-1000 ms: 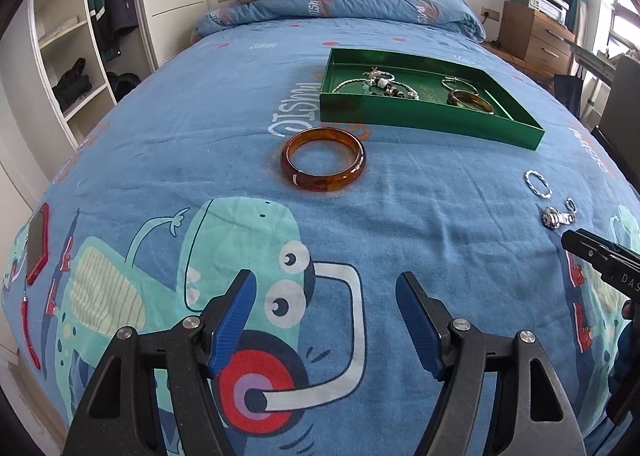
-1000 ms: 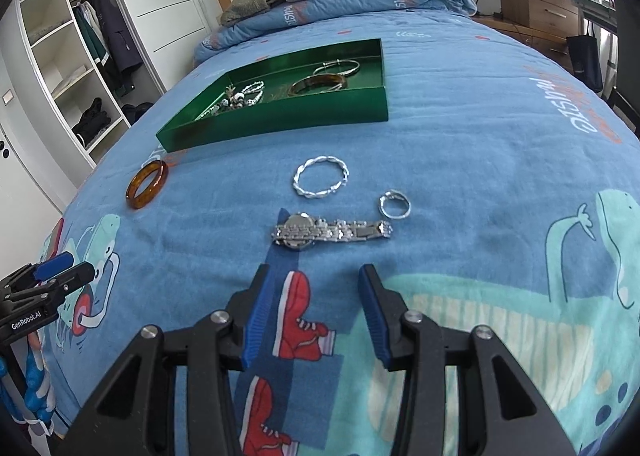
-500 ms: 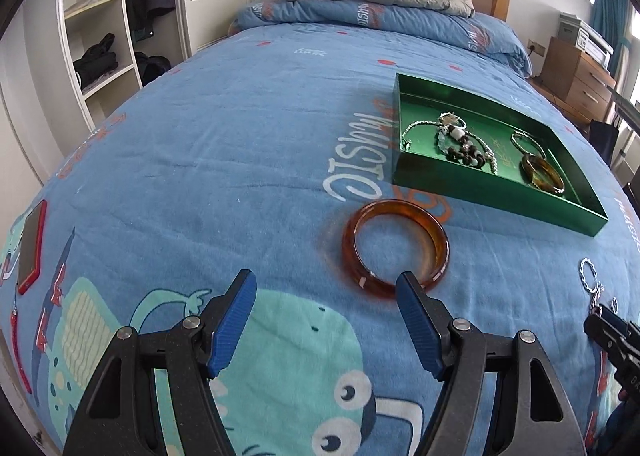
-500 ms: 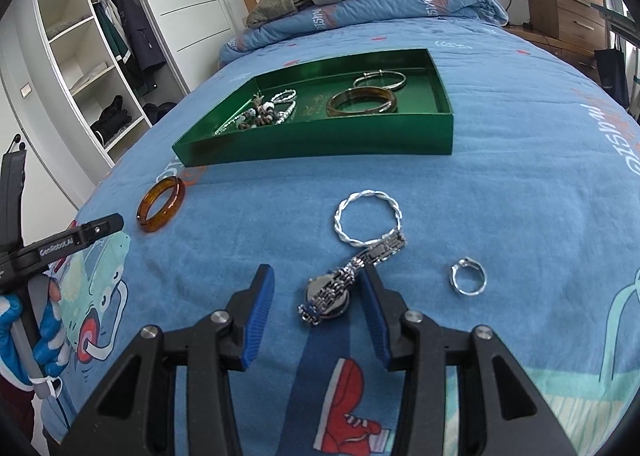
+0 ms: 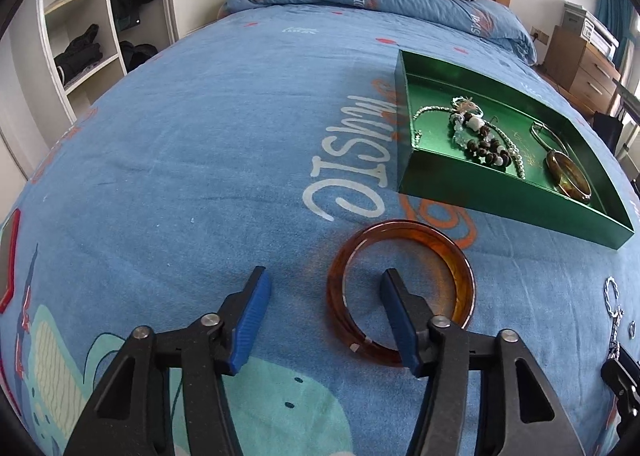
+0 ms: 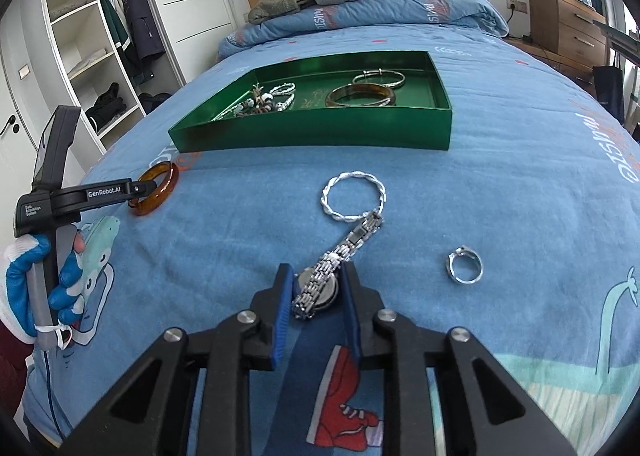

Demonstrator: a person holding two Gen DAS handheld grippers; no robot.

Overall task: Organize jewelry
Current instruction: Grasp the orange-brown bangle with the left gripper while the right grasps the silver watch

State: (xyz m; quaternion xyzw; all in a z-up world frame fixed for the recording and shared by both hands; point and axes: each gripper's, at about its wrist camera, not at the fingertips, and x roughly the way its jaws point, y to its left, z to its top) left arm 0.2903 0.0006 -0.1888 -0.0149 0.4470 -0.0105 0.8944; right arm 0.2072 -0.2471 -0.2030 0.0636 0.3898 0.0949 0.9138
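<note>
An amber bangle (image 5: 400,228) lies flat on the blue bedspread in front of the green tray (image 5: 480,187). My left gripper (image 5: 325,280) straddles the bangle's left rim, one finger inside the ring and one outside. Its jaws are closing and the pads stand clear of the rim. In the right wrist view a silver watch (image 6: 320,288) lies between the fingers of my right gripper (image 6: 316,270). Those jaws are closing too, with slim gaps left at the watch face. A twisted silver bangle (image 6: 354,177) touches the strap's far end, and a silver ring (image 6: 460,252) lies to the right.
The green tray (image 6: 312,135) holds a bead bracelet, silver chains, a brown bangle and a silver bangle. A gloved hand (image 6: 40,288) grips the left tool. Folded duvet and jackets lie at the headboard, open wardrobe shelves stand left, and a wooden nightstand stands right.
My left gripper came forward over the amber bangle and its jaws narrowed. My right gripper slid up to the watch, which turned lengthwise between its fingers, and its jaws narrowed around it.
</note>
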